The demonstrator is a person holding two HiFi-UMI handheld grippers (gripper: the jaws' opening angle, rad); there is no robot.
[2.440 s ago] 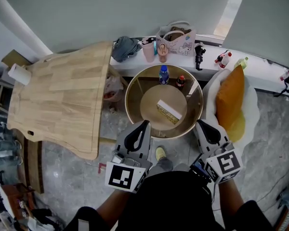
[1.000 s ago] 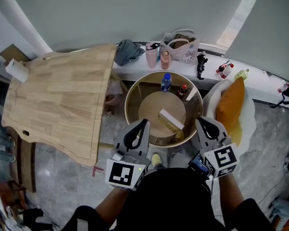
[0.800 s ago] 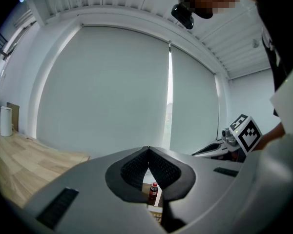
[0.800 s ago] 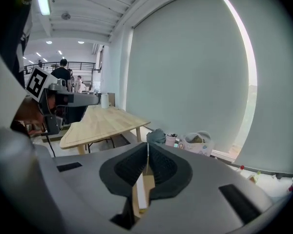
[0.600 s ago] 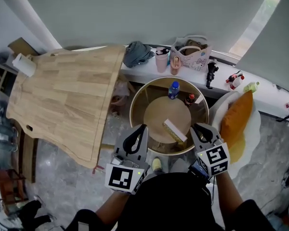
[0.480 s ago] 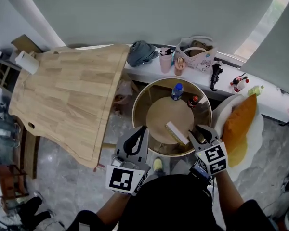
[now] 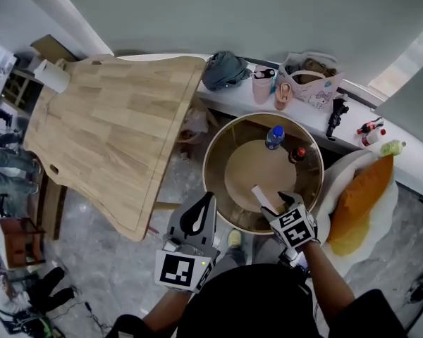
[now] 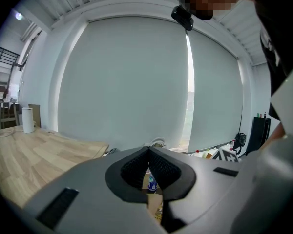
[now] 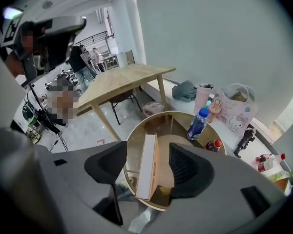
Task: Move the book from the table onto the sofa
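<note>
The book (image 9: 147,167) is thin, with a white edge and a tan cover. It stands on edge on the round glass-topped table (image 7: 222,146), near its front rim. My right gripper (image 9: 147,150) points steeply down over the book, its jaws opening. The book sits between the pads and neither pad touches it. In the head view the book (image 7: 259,194) shows just left of the right gripper (image 7: 282,203). The sofa (image 7: 388,189), a white round seat with an orange cushion (image 7: 359,199), is to the right of the table. My left gripper (image 7: 197,217) hangs shut and empty, short of the table's front left.
A blue-capped water bottle (image 7: 273,136) and a small red-capped bottle (image 7: 299,152) stand at the back of the round table. A big wooden table (image 7: 113,125) fills the left. Behind, a ledge holds a pink cup (image 7: 261,86), a printed bag (image 7: 311,90) and grey cloth (image 7: 225,69).
My right gripper has dropped toward the table and tipped downward, and its jaws have gone from shut to wide open around the book. The left gripper has shifted only a little.
</note>
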